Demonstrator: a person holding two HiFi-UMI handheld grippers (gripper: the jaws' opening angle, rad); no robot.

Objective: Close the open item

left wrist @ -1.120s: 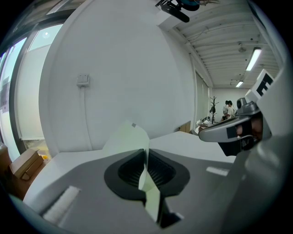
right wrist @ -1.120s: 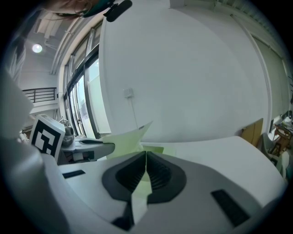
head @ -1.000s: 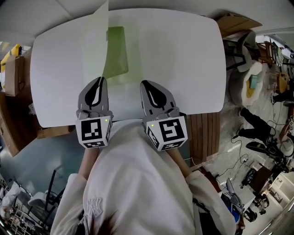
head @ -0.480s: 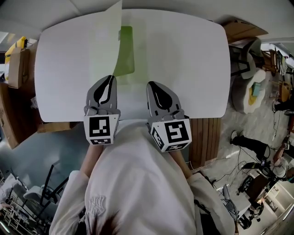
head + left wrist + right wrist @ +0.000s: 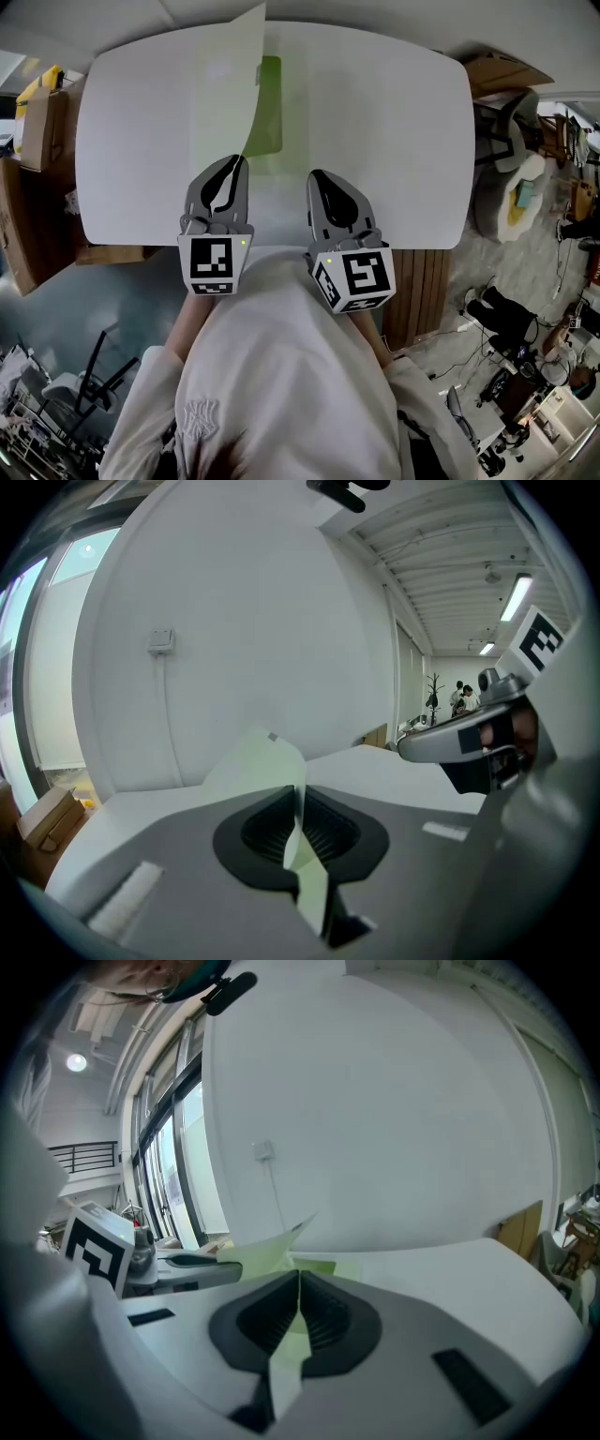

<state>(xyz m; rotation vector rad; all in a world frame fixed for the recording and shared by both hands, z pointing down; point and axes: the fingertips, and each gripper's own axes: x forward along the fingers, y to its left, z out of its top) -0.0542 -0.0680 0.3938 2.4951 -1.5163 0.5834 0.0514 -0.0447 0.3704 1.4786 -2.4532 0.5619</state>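
The pale green translucent plastic folder [image 5: 230,94] lies open on the white table [image 5: 394,122], with its front cover raised. The left claw [image 5: 236,161] is clamped on that cover's edge. The right claw [image 5: 317,176] is held alongside, jaws together. No legible writing is seen, only the square-patterned marker cubes [image 5: 213,265]. A white wall plate [image 5: 160,640] is shown in the gripper views only.

White table [image 5: 394,112], white wall [image 5: 262,602], tall windows [image 5: 181,1152], ceiling strip light [image 5: 517,597]
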